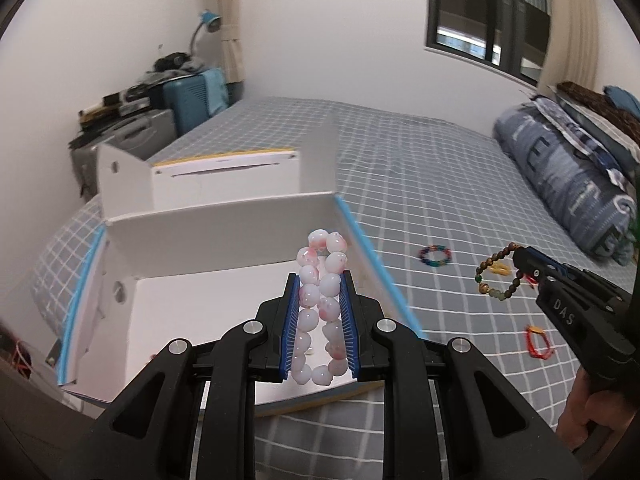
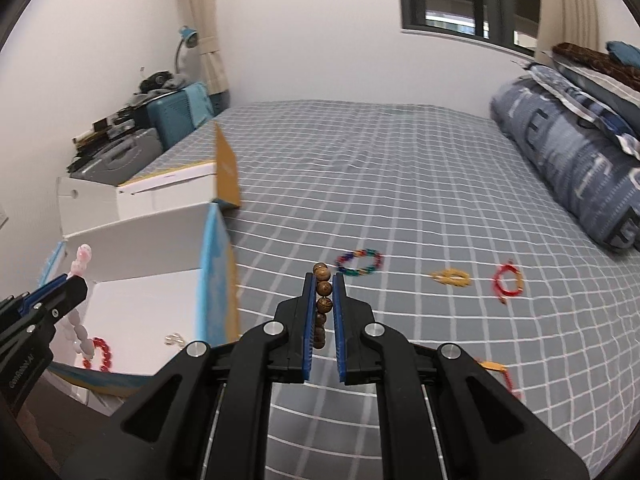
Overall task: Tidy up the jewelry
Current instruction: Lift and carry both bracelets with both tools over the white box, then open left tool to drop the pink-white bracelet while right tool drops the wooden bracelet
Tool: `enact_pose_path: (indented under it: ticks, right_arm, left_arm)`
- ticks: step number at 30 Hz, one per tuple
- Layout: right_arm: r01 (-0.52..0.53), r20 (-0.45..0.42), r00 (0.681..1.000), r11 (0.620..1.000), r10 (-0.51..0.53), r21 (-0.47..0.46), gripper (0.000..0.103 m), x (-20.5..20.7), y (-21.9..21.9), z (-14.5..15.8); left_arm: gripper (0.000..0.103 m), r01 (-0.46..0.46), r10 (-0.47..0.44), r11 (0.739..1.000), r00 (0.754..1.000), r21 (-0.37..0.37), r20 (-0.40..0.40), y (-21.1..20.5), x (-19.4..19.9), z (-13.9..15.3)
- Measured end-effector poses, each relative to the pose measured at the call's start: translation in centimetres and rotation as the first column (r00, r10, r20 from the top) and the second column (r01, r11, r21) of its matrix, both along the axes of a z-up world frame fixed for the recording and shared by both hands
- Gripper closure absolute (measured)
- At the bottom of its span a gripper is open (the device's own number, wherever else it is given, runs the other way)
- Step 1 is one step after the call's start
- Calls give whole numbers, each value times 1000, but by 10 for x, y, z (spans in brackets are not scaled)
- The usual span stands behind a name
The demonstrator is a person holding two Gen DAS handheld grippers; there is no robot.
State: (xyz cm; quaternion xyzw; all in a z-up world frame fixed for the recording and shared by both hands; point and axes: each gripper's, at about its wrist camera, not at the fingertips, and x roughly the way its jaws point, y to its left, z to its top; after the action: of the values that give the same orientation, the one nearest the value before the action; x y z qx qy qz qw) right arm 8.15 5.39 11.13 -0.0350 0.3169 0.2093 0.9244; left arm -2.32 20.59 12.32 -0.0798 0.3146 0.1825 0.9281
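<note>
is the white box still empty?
No: the right wrist view shows a red bead bracelet and a small clear piece already lying on the floor of the white box.

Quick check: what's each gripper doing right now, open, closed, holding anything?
Left gripper: closed on the pink-and-white bead bracelet.
Right gripper: closed on the brown wooden bead bracelet.

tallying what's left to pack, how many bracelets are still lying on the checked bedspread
4: a multicoloured beaded bracelet, a yellow bracelet and a red cord bracelet in a row, plus an orange-red one partly hidden by the right gripper.
</note>
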Motion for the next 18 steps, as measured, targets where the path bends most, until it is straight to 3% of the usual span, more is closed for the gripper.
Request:
enact_pose_path:
  ticks: [18]
  right_arm:
    - [-199,8,980,979,199,36,95,-20,110,-9]
  left_arm:
    - [83,-177,177,984,983,-2,-56,91,-35,-22]
